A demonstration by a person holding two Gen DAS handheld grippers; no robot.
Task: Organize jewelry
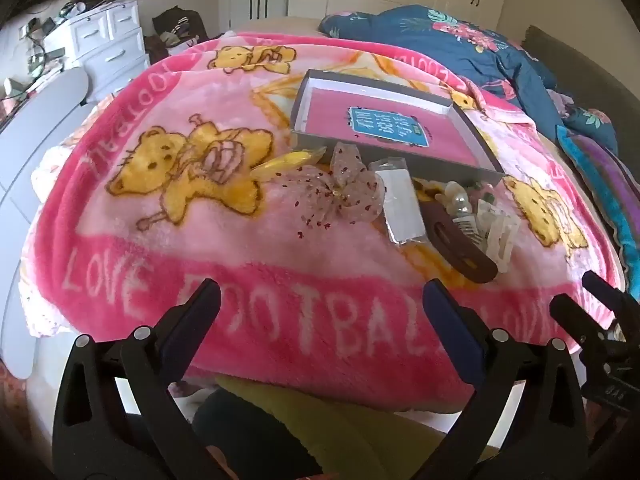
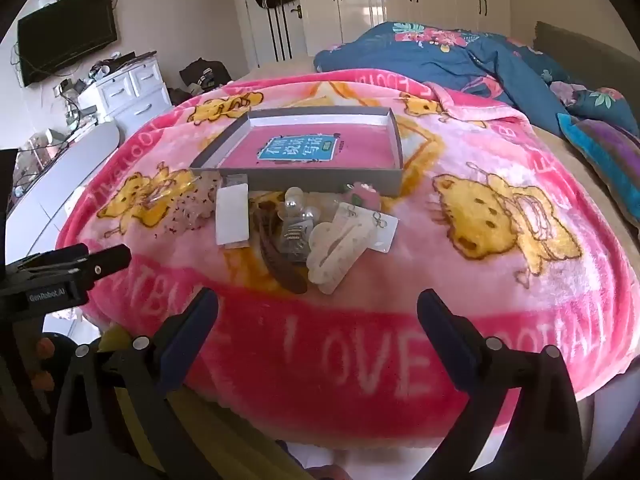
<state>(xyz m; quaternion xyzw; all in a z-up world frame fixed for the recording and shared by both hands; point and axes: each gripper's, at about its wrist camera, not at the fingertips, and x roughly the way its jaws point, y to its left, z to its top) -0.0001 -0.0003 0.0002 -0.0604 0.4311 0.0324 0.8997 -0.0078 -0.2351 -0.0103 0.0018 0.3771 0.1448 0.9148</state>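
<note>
A grey open box (image 1: 472, 120) (image 2: 320, 180) with a pink book inside lies on the pink blanket. In front of it lies a pile of jewelry: a sheer speckled bow (image 1: 344, 188) (image 2: 188, 204), a yellow clip (image 1: 288, 162), a clear packet (image 1: 400, 204) (image 2: 232, 216), a brown hair clip (image 1: 460, 248) (image 2: 280, 260), white clips (image 1: 500, 232) (image 2: 336, 248) and an earring card (image 2: 376, 224). My left gripper (image 1: 320, 300) is open and empty, short of the pile. My right gripper (image 2: 318, 308) is open and empty, just short of the white clips.
The pink bear blanket (image 1: 240, 248) (image 2: 480, 280) covers a bed. A blue floral duvet (image 1: 460, 40) (image 2: 440, 52) lies behind the box. White drawers (image 1: 108, 40) (image 2: 132, 84) stand at the left. The other gripper shows at the frame edges (image 1: 600, 308) (image 2: 80, 268).
</note>
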